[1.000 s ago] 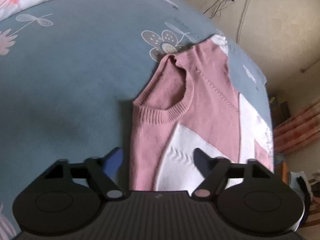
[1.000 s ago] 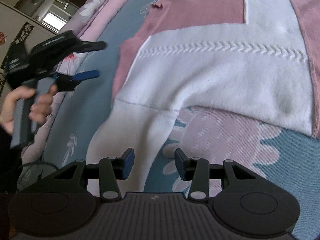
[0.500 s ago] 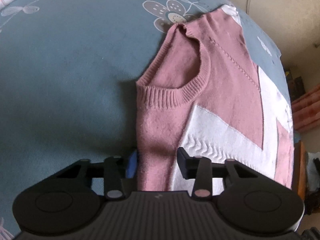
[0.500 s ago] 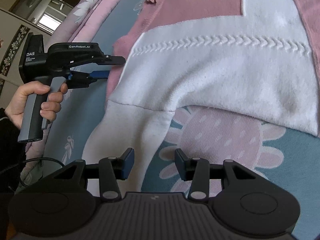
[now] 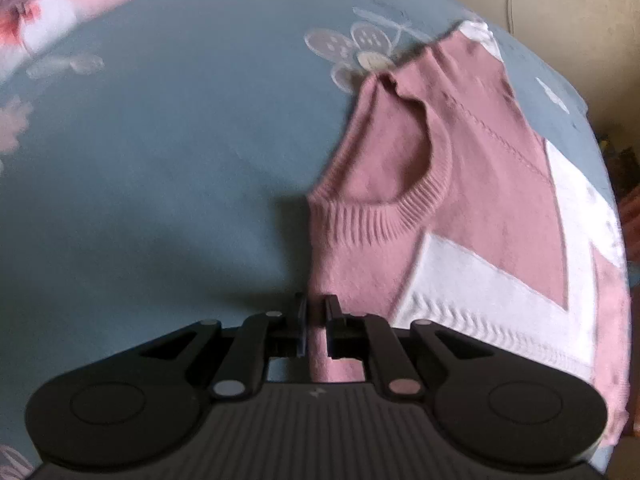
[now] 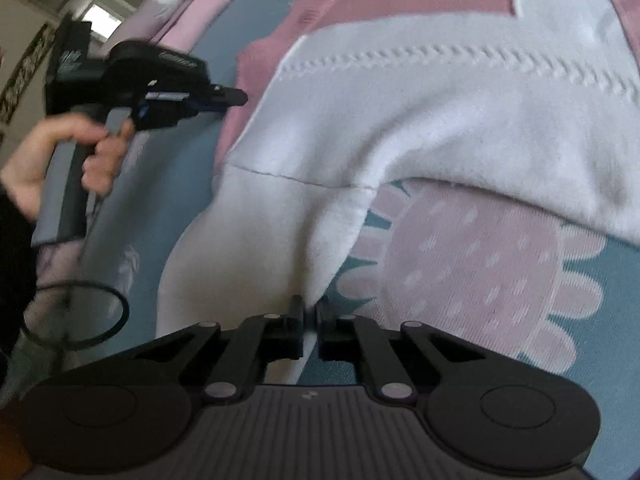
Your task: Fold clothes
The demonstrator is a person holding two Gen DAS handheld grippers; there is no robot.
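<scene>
Right wrist view, left gripper [image 6: 236, 98] lettering blurred, pinching pink sweater [image 6: 400, 120].

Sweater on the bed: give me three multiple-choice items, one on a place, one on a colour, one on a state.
1. Where does the sweater lie?
A. on a blue flowered bedsheet
B. on a wooden floor
C. on a chair

2. Which colours is the sweater?
A. green and black
B. pink and white
C. yellow only

3. How stand the jaws of the left gripper?
A. wide open above the cloth
B. shut on the sweater
C. shut on a cable

Key: 1 A, blue sheet surrounds it; 2 B, pink knit with white panels; 3 B, pink cloth pinched between them.
</scene>
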